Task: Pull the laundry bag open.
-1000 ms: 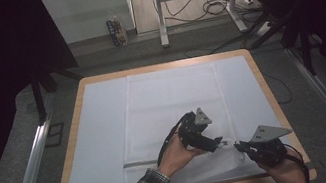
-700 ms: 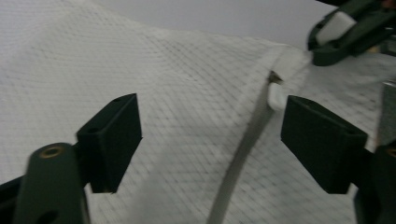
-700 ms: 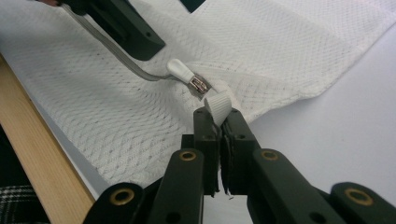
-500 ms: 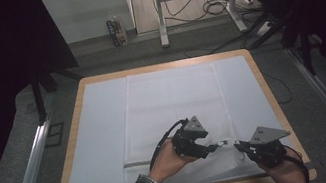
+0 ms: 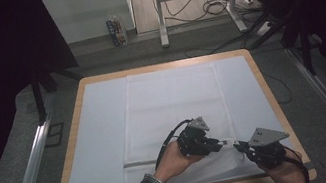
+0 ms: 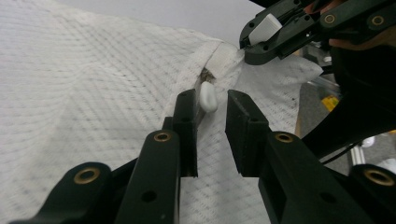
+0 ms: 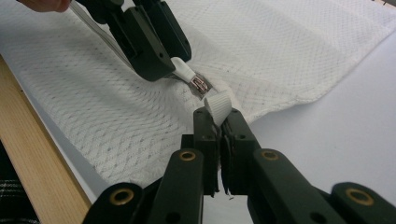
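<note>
Step in hand: working the zipper of the white mesh laundry bag [image 5: 175, 114] at the table's near right. Right gripper [image 7: 219, 122] is clamped on the white fabric end tab [image 7: 218, 105]. Left gripper [image 6: 211, 119] stands narrowly parted around the white plastic zipper pull [image 6: 208, 96], not yet pinching. Next, in my judgement: close on the pull and draw along the zipper against the right's hold.

L gripper [image 5: 221, 145] parted, R gripper [image 5: 238, 146] clamped
</note>
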Available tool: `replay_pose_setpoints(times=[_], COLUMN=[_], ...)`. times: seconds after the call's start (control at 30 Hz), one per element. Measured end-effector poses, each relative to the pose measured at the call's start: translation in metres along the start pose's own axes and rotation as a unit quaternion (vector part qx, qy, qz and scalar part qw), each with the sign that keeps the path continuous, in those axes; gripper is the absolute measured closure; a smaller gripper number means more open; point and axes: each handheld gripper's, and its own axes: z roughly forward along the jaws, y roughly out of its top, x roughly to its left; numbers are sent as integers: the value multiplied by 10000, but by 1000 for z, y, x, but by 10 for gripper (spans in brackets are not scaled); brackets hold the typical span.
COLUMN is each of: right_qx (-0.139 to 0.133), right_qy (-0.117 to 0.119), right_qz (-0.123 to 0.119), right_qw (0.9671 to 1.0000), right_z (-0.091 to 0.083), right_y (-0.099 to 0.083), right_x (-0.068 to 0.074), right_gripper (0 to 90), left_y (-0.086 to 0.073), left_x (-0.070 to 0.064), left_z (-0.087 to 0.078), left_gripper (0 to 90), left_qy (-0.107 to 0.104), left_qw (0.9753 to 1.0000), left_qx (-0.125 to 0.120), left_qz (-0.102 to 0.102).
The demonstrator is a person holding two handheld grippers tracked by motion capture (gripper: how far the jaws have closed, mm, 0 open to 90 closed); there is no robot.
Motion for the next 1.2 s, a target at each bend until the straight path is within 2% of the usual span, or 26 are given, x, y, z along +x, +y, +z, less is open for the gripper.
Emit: replay_pose_setpoints(times=[0.3, 0.33, 0.37, 0.57, 0.83, 0.87, 0.9, 1.0, 1.1, 1.13, 1.17, 1.2], right_qx=[5, 2, 3, -15, 56, 104, 118, 148, 174, 174, 219, 219], right_qy=[-23, -20, -20, -31, 8, 68, 76, 139, 176, 176, 198, 198], right_qz=[-50, -53, -55, -77, 14, 86, 105, 220, 184, 184, 96, 96], right_qw=[10000, 10000, 10000, 10000, 10000, 9999, 9998, 9996, 9995, 9995, 9995, 9995], right_z=[0, 0, 0, -1, 1, 2, 2, 4, 7, 7, 10, 10], right_y=[0, 0, 0, 1, 0, -1, -1, -1, 0, 0, 2, 2], right_x=[1, 1, 1, 2, -1, -2, -3, -6, -9, -9, -10, -10], right_gripper=[848, 848, 848, 848, 844, 831, 810, 669, 509, 509, 454, 454], left_y=[3, 4, 4, 5, 2, 2, 1, 0, 0, 0, 0, 0], left_x=[-3, -4, -5, -4, -4, -4, -3, -2, -1, -1, 0, 0], left_z=[8, 9, 11, 13, 11, 10, 8, 7, 6, 5, 5, 4], left_gripper=[742, 744, 747, 821, 857, 860, 862, 867, 867, 867, 868, 868], left_qy=[20, 39, 59, 182, 126, 118, 85, 49, -15, -41, -47, -68], left_qw=[10000, 10000, 9999, 9998, 9998, 9998, 10000, 9999, 9999, 9999, 9999, 9999], left_qx=[44, 52, -21, 40, -63, -78, -44, -64, -88, -90, -91, -93], left_qz=[18, 3, -130, -116, -142, -123, 3, 87, 93, 109, 119, 105])
